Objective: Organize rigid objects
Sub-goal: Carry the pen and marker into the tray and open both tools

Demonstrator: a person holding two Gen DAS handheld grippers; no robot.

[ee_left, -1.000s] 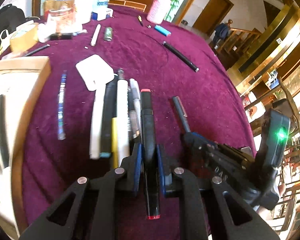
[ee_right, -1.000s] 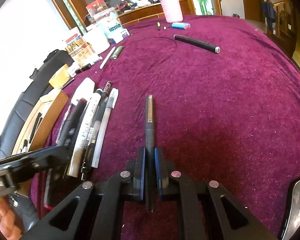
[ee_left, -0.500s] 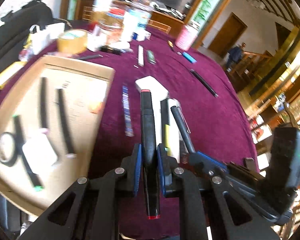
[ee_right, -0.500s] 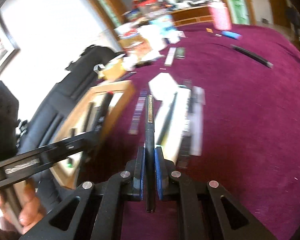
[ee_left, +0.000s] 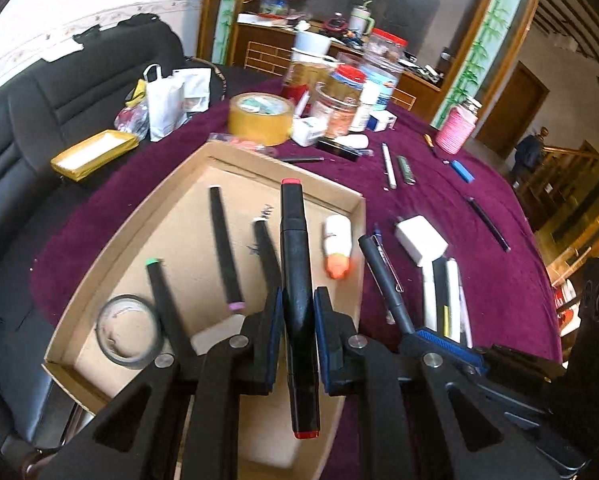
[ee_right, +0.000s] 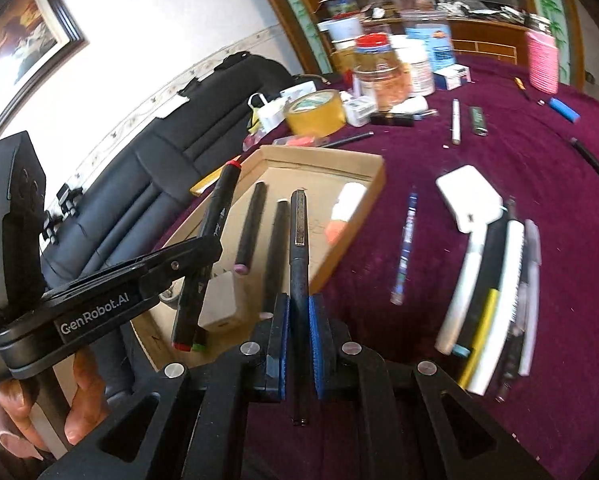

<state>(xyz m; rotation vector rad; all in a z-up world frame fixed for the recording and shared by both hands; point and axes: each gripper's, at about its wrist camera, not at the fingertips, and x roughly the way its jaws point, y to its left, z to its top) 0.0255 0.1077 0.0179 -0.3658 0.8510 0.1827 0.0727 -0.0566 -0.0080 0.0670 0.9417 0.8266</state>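
- Your left gripper [ee_left: 297,320] has its fingers clamped narrow on a black marker with red end caps [ee_left: 295,240]; the marker runs lengthwise between the blue pads and hangs over the open cardboard box [ee_left: 187,184].
- Your right gripper [ee_right: 298,332] has its fingers pinched tight on a slim black pen [ee_right: 298,248], whose tip reaches over the box's near right wall.
- In the right wrist view, your left gripper shows at the left side, a hand [ee_right: 79,376] wrapped round its handle, the red-capped marker tilted over the box's left edge.
- Inside the box lie a green-tipped marker [ee_left: 161,300], a pink-tipped marker [ee_left: 225,248], another dark marker [ee_left: 265,252], a white tube with an orange cap [ee_left: 336,246] and a roll of dark tape [ee_left: 127,332].
- On the purple worktop [ee_left: 499,280], right of the box, a row of pens and markers [ee_right: 495,280] lies side by side, with a white block [ee_right: 467,196] just beyond them and a blue patterned pen [ee_right: 405,248] between that row and the box.
- A roll of tan packing tape [ee_left: 260,118] sits beyond the box, near jars and bottles.
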